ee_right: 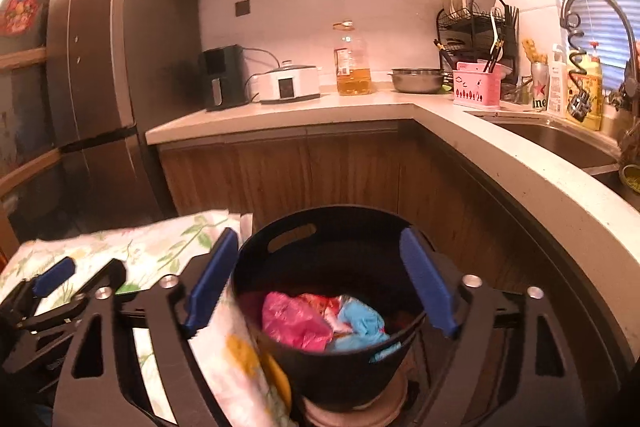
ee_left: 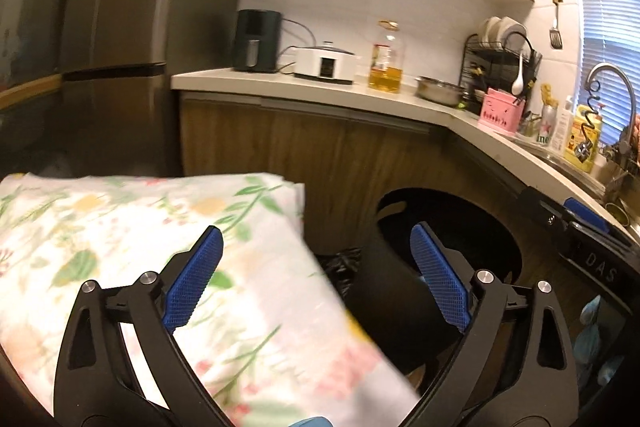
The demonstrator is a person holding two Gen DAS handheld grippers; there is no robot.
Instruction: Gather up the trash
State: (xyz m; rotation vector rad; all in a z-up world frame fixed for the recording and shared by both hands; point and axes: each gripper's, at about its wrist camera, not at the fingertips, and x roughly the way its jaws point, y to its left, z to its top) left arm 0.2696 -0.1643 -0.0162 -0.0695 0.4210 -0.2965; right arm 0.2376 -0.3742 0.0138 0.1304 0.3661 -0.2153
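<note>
1. White letters "DAS" stand on the black body of the right gripper, seen at the left wrist view's edge.
2. A can with a red star beside the sink shows the partial letters "ine".

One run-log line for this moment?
left gripper: open, empty | right gripper: open, empty | black bucket: pink, blue trash inside

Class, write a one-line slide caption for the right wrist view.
Open right tongs frame a black bin holding pink and blue trash.
</note>
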